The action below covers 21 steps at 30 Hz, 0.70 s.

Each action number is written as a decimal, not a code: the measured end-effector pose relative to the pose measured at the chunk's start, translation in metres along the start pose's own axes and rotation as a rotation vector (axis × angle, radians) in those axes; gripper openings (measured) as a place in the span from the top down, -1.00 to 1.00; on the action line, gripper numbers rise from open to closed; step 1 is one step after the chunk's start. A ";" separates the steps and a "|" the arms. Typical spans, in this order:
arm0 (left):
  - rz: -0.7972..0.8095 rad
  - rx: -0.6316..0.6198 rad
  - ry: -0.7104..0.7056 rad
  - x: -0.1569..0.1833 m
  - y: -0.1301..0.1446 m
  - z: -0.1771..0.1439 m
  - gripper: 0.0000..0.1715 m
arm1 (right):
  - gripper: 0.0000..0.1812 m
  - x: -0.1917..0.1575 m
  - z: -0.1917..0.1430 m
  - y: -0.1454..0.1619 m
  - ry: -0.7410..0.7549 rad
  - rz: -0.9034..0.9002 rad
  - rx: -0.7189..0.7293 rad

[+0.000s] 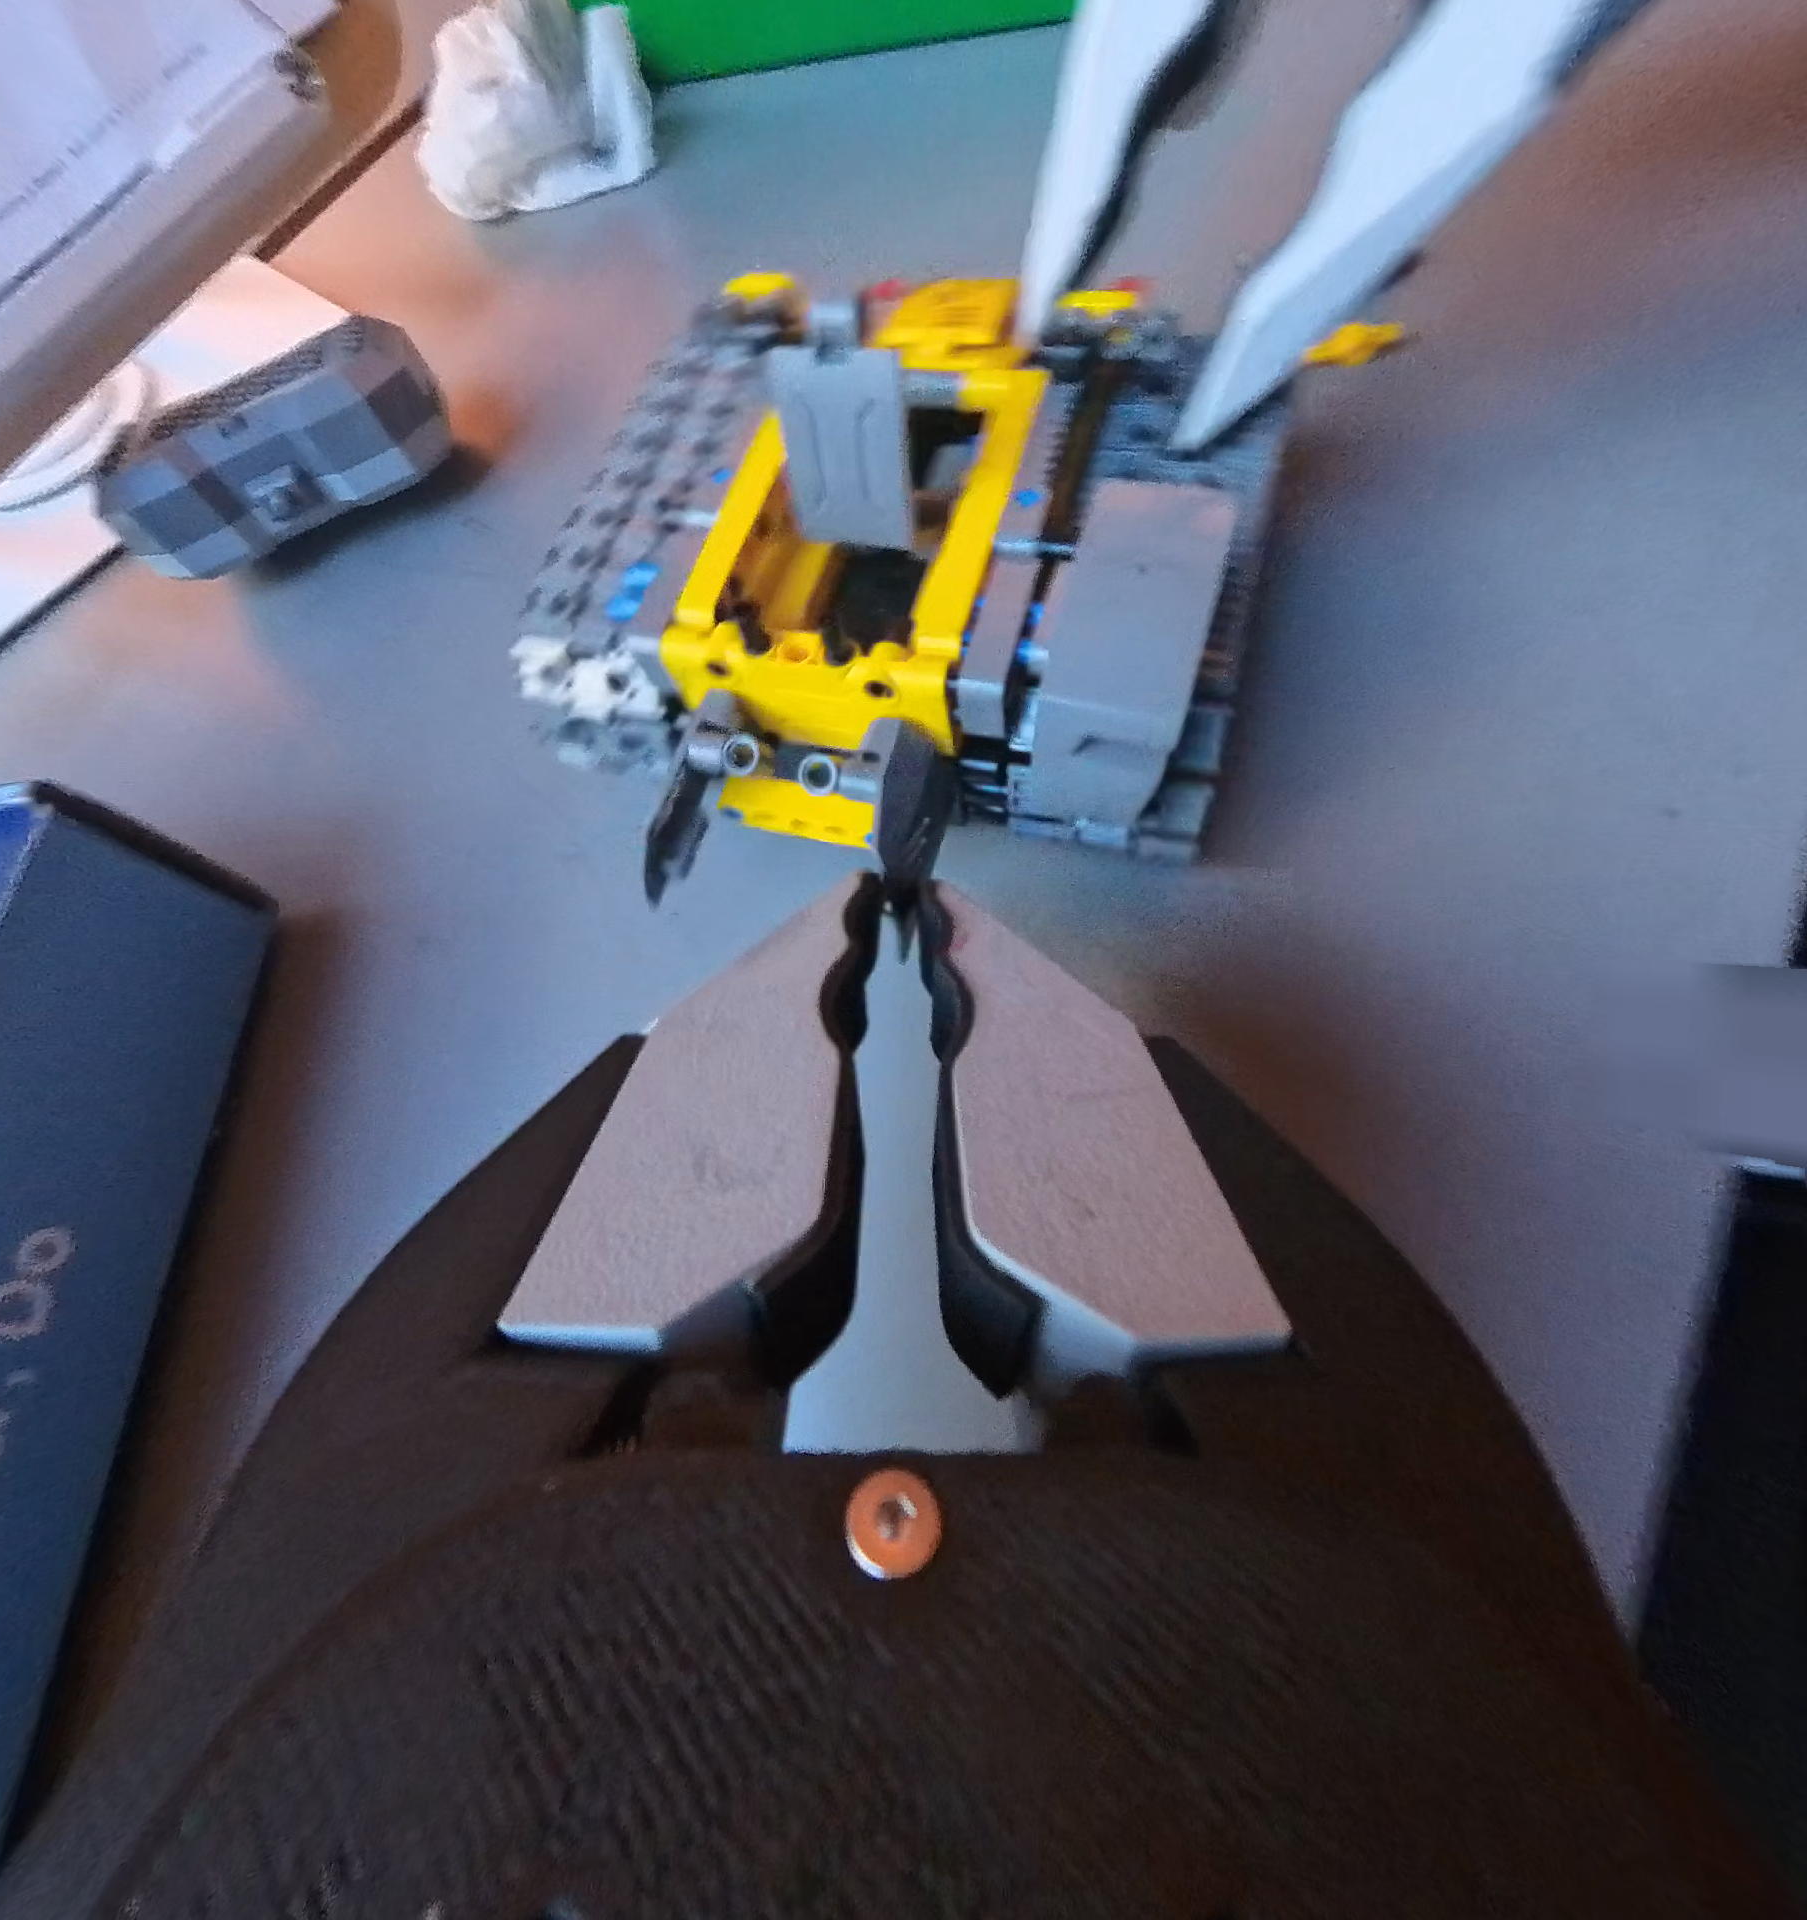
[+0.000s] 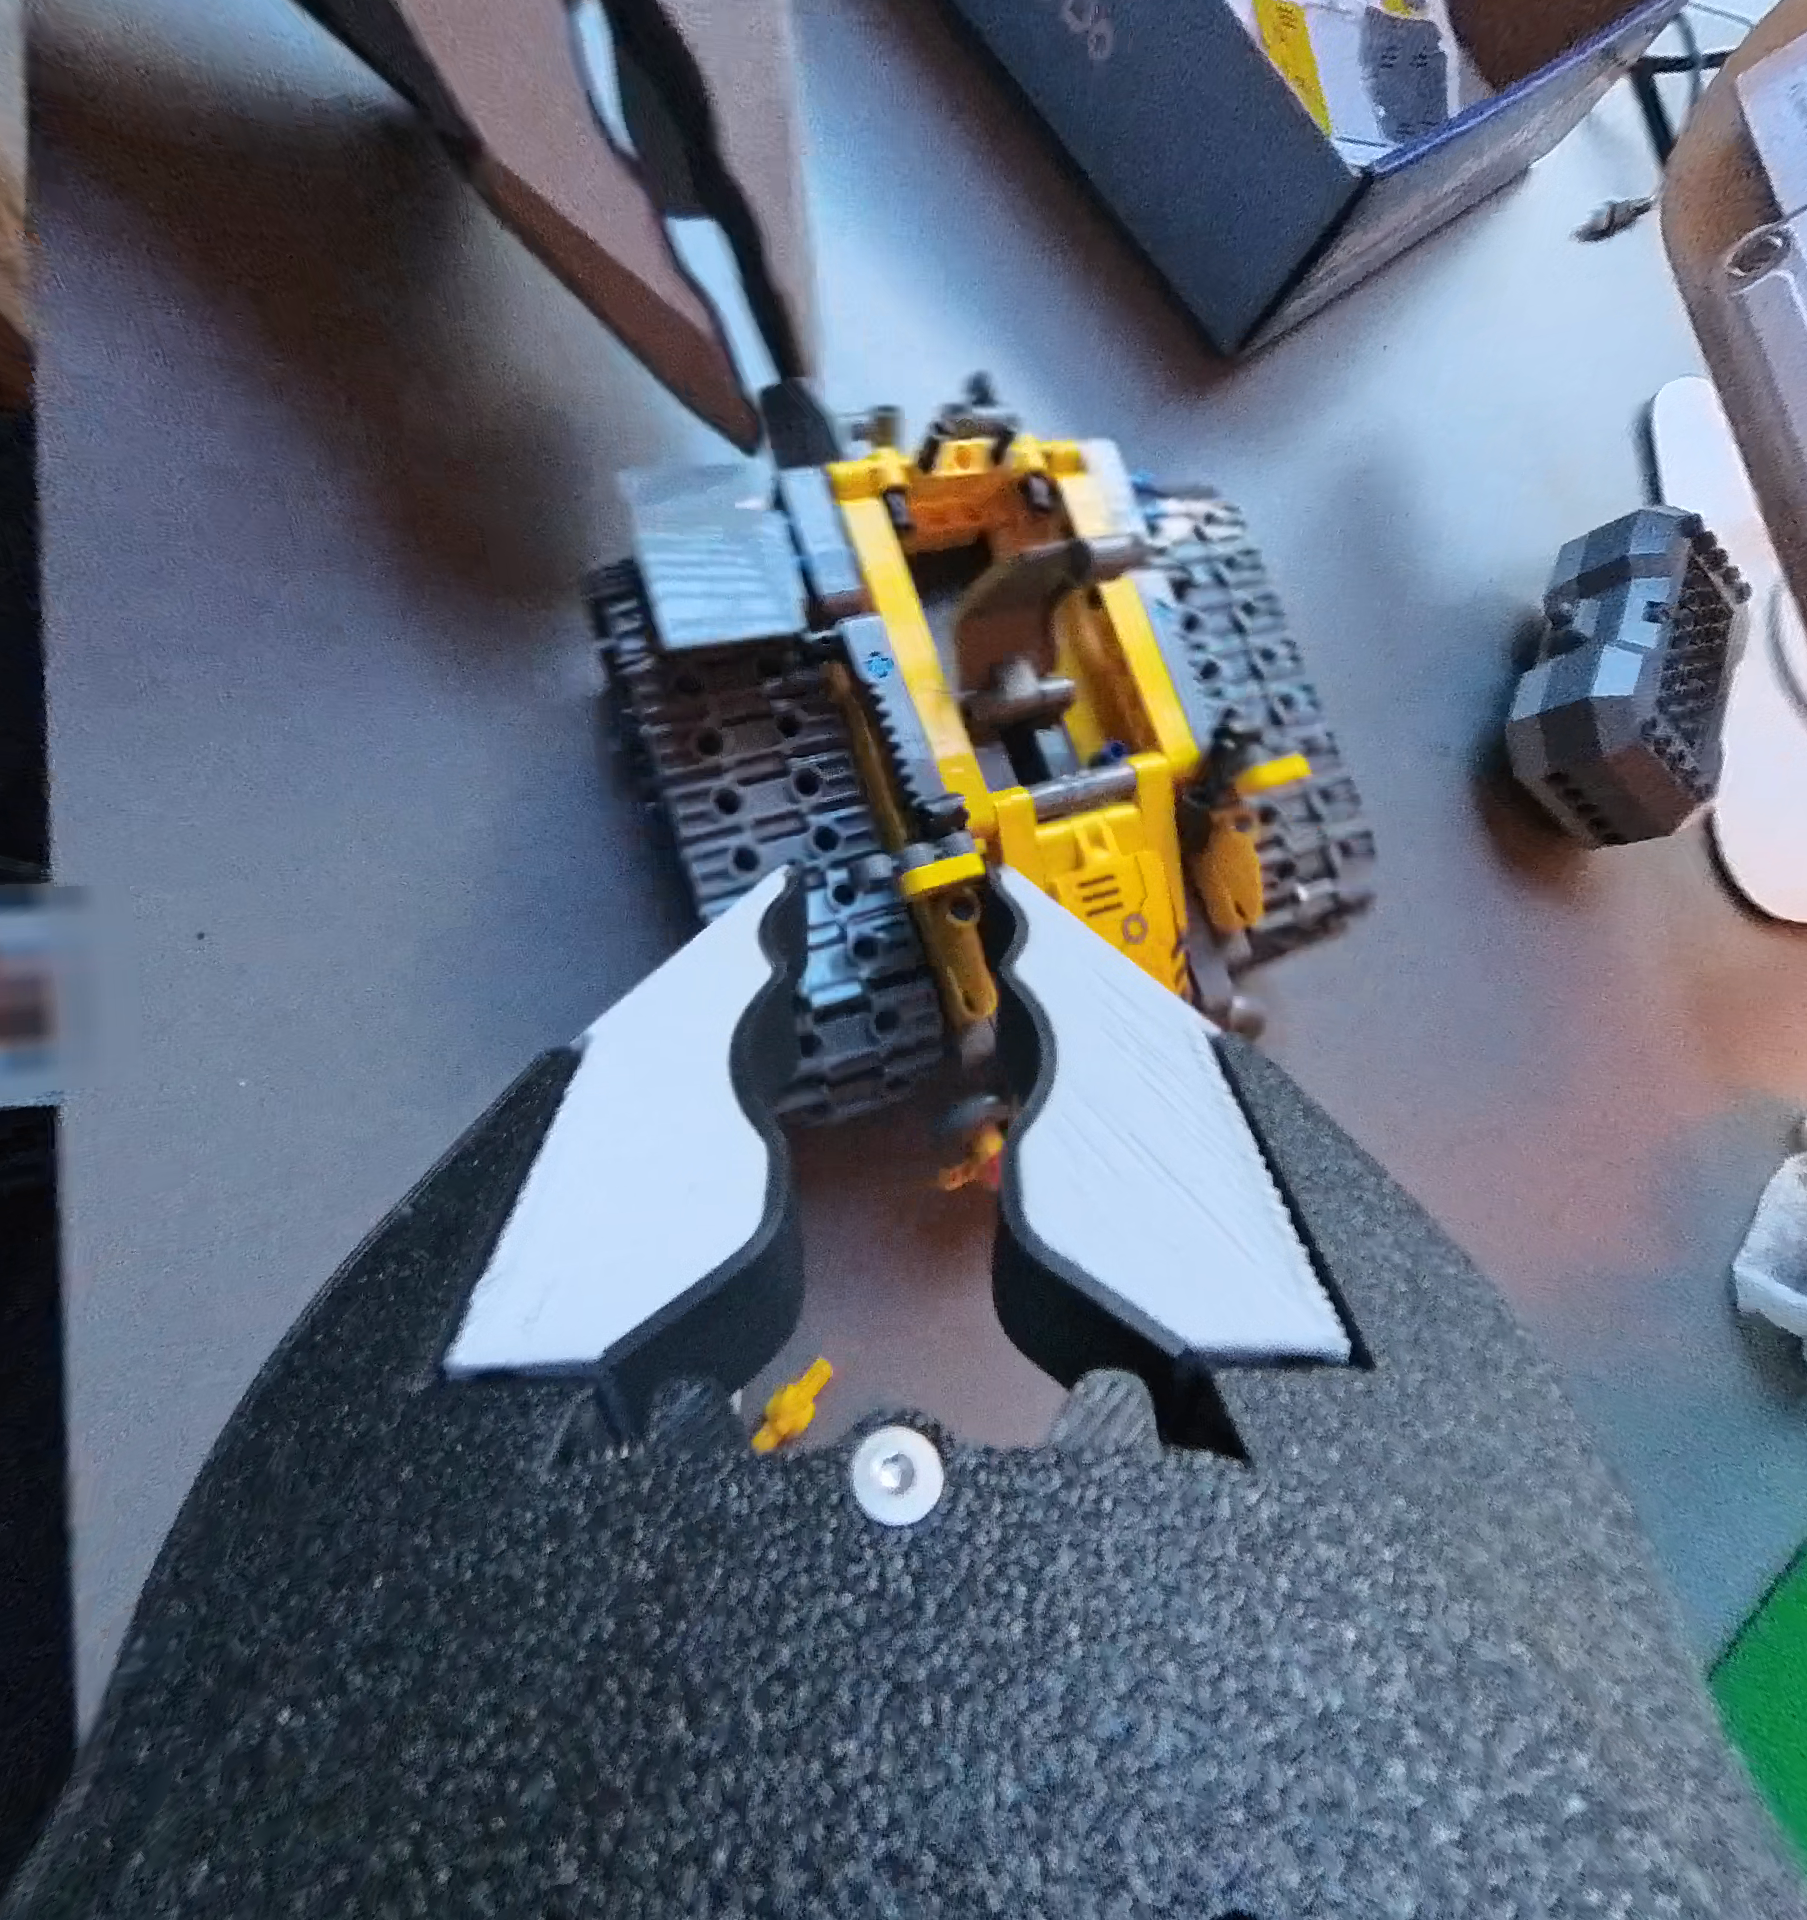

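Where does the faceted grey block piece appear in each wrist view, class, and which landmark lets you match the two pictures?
Left wrist view: the faceted grey block piece lies upper left on the grey table, left of the yellow tracked model.
Right wrist view: it lies at the right edge, right of the model.
Shared landmark: the yellow tracked model, central in both views.

Left gripper (image 1: 901,904) pinched closed, right gripper (image 2: 894,899) spread apart
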<state>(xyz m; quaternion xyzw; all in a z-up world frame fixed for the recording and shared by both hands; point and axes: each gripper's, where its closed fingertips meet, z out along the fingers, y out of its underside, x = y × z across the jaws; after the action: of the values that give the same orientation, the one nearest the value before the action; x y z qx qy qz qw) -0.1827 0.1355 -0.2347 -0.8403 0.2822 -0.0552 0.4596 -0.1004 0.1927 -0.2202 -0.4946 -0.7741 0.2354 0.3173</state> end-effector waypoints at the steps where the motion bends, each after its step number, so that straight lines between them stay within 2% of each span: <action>1: -0.006 0.007 0.058 0.013 -0.001 -0.004 0.96 | 0.65 0.007 0.002 0.001 0.027 -0.002 -0.004; 4: 0.023 0.004 0.215 0.051 -0.002 -0.016 0.96 | 0.64 0.026 0.009 -0.001 0.070 0.062 0.000; 7: 0.008 0.086 0.288 0.068 -0.017 -0.031 0.99 | 0.63 0.044 0.011 -0.004 0.124 0.184 0.037; 10: -0.023 0.137 0.193 0.046 -0.033 -0.047 0.77 | 0.64 0.050 -0.009 -0.010 0.150 0.373 0.140; 13: 0.013 0.157 0.039 0.017 -0.044 -0.055 0.44 | 0.67 0.023 -0.026 -0.021 0.046 0.526 0.274; 15: 0.053 0.166 -0.016 0.005 -0.051 -0.053 0.39 | 0.65 -0.001 -0.025 -0.021 -0.011 0.586 0.273; 18: 0.048 0.145 -0.024 -0.008 -0.058 -0.035 0.23 | 0.59 -0.030 -0.019 -0.028 -0.073 0.621 0.284; 21: 0.000 0.115 0.031 -0.016 -0.062 -0.010 0.09 | 0.52 -0.042 -0.011 -0.033 -0.072 0.656 0.274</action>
<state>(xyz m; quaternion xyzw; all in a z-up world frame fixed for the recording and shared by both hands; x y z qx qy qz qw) -0.1734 0.1628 -0.1760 -0.8114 0.2858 -0.0845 0.5027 -0.1000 0.1410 -0.2009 -0.6612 -0.5461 0.4434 0.2608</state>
